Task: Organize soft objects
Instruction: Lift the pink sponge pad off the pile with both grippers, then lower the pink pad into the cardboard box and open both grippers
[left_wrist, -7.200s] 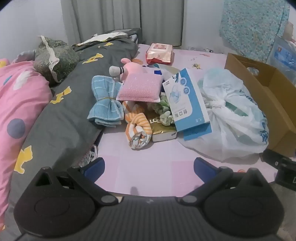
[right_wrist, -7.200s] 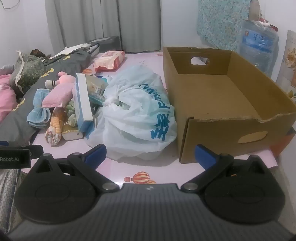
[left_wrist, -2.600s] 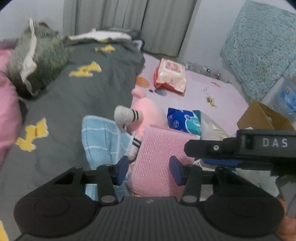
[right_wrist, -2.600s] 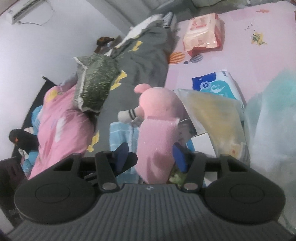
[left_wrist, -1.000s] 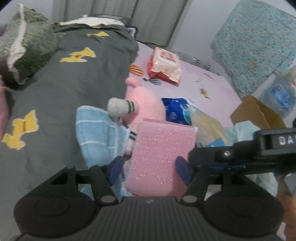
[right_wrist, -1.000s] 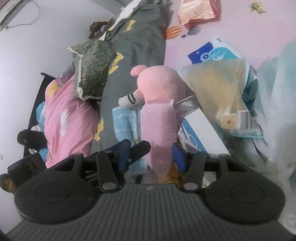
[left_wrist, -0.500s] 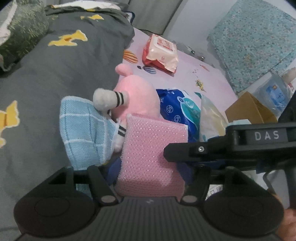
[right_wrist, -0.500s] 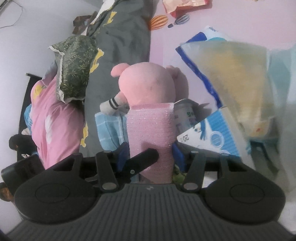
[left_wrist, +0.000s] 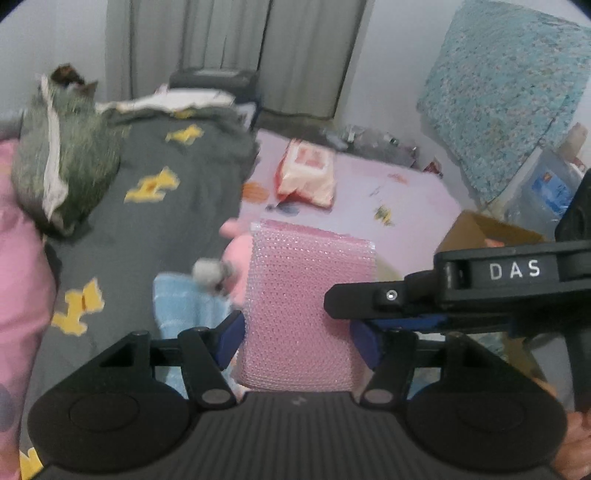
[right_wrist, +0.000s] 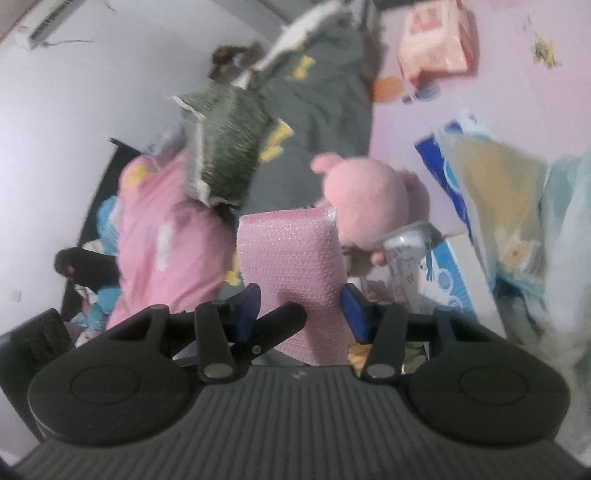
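Note:
A pink sparkly sponge-like pad is clamped between the fingers of my left gripper. My right gripper is shut on the same pad from the other side, and its body crosses the right of the left wrist view. The pad is lifted off the pile. A pink plush toy lies just behind it; it also shows in the left wrist view. A light blue checked cloth lies to its left.
A grey quilt with yellow shapes and a pink quilt lie left. A green pillow, a wet-wipes pack, a blue and white box, plastic bags and a cardboard box lie around.
Both grippers have lifted the pink pad up off the plush toy and cloth. The views are tilted and blurred by the motion.

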